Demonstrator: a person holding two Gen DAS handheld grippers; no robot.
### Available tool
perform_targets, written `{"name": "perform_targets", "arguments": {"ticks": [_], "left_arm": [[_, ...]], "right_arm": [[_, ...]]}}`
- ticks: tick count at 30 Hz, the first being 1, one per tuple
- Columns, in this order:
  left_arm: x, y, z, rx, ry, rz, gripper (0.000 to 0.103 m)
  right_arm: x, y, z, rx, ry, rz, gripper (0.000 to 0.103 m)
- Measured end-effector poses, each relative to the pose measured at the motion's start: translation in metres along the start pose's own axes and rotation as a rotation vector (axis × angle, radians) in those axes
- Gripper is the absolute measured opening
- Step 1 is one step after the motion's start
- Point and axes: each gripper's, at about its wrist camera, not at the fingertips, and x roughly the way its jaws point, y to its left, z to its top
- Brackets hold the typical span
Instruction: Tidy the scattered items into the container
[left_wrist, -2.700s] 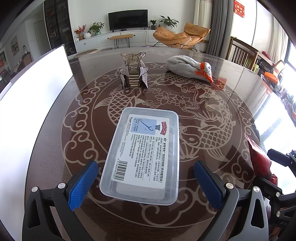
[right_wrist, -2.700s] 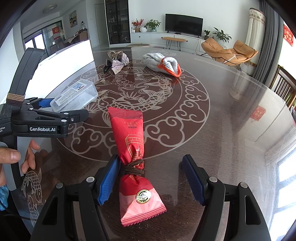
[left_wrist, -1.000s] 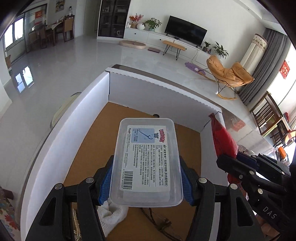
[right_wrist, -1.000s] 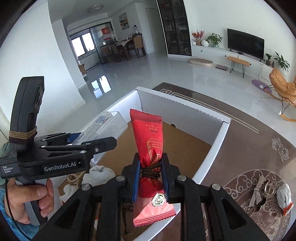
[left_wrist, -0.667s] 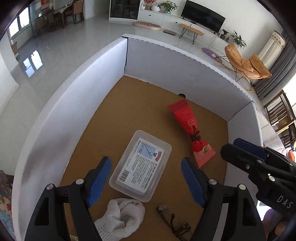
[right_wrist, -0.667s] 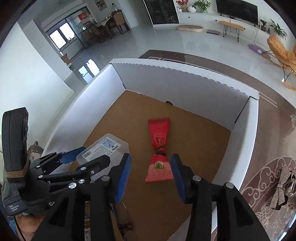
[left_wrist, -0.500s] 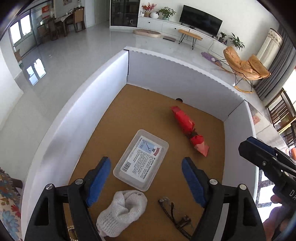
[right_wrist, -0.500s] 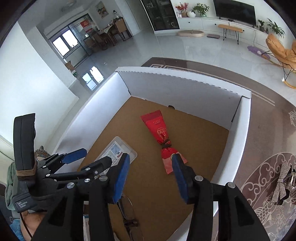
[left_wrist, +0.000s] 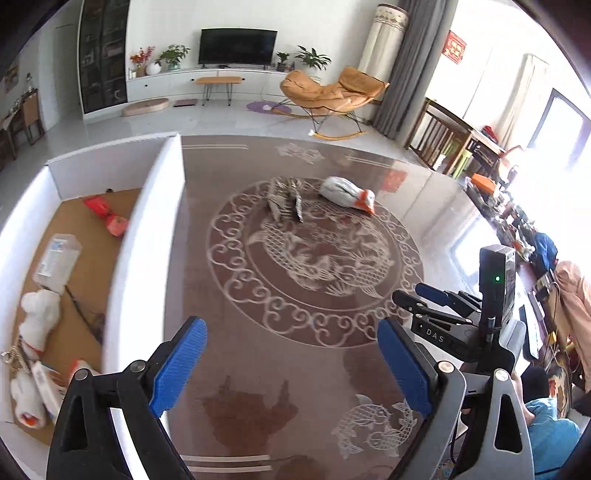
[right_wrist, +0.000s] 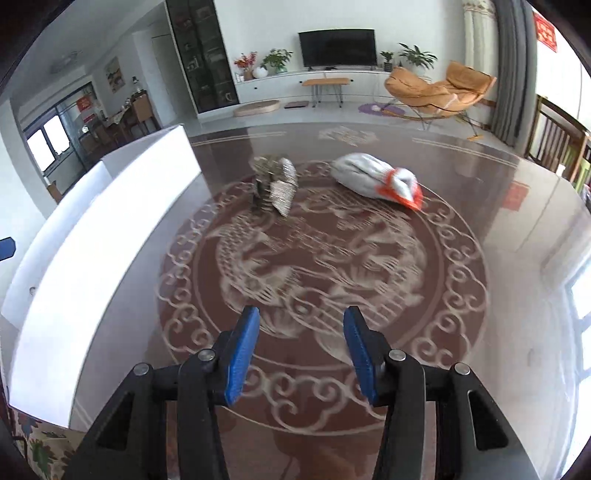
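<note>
Both grippers hang over the brown patterned table (left_wrist: 424, 206), away from the white cardboard box (left_wrist: 147, 243) at the left. My left gripper (left_wrist: 291, 363) is opening wide, with nothing between its jaws. My right gripper (right_wrist: 301, 347) stands open and empty; it also shows at the right of the left wrist view as the right gripper (left_wrist: 424, 295). Inside the box lie the clear plastic case (left_wrist: 57, 262) and the red snack packet (left_wrist: 105, 214). On the table's far side sit a sparkly hair clip (right_wrist: 275, 182) and a grey glove with an orange cuff (right_wrist: 373, 181).
The box also holds white gloves (left_wrist: 38, 319), glasses (left_wrist: 83, 314) and small items near its front corner. The tall white box wall (right_wrist: 99, 240) stands left of the right gripper. A person's blue sleeve (left_wrist: 550, 435) is at the lower right. Chairs (left_wrist: 447, 144) stand beyond the table.
Both grippers let go of the clear case and the red packet inside the box, then swung right, out over the table. The left jaws have spread wider.
</note>
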Motion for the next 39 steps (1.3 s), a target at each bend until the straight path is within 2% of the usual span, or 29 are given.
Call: {"name": "perform_targets", "arguments": {"ticks": [2,4,8,11,13,15,16,18,25,33,39], "left_arm": [[0.040,-0.029,-0.016,-0.004,0.026,-0.017,0.095],[0.078,-0.051,-0.027,-0.011,0.072,0.003,0.094],[0.115,-0.068,-0.037,-0.037,0.015,0.068,0.094],[0.125,-0.072,-0.038,-0.029,-0.015,0.147,0.094],[0.127,-0.074,-0.036,-0.020,-0.020,0.162,0.094],[0.129,-0.076,-0.036,-0.005,-0.022,0.176,0.096],[0.134,-0.078,-0.036,0.010,-0.019,0.181,0.103],[0.143,-0.085,-0.038,0.061,-0.004,0.222,0.103],[0.143,-0.077,-0.038,0.055,0.000,0.208,0.103],[0.143,-0.077,-0.038,0.055,0.001,0.208,0.103],[0.142,-0.076,-0.038,0.055,0.001,0.208,0.103]], "right_arm": [[-0.007,-0.035,-0.022,0.054,0.020,-0.031,0.049],[-0.011,-0.055,-0.035,0.078,0.024,-0.047,0.049],[-0.017,-0.059,-0.048,0.025,-0.016,-0.062,0.049],[-0.015,-0.053,-0.052,-0.020,-0.041,-0.080,0.049],[-0.012,-0.055,-0.052,-0.017,-0.046,-0.066,0.050],[-0.011,-0.059,-0.051,0.003,-0.051,-0.024,0.054],[-0.011,-0.062,-0.051,0.013,-0.055,0.005,0.058],[-0.010,-0.064,-0.050,0.035,-0.063,0.047,0.060],[-0.011,-0.078,-0.051,0.117,-0.085,0.148,0.060],[-0.008,-0.068,-0.050,0.089,-0.077,0.110,0.060],[-0.008,-0.069,-0.050,0.097,-0.079,0.121,0.060]]}}
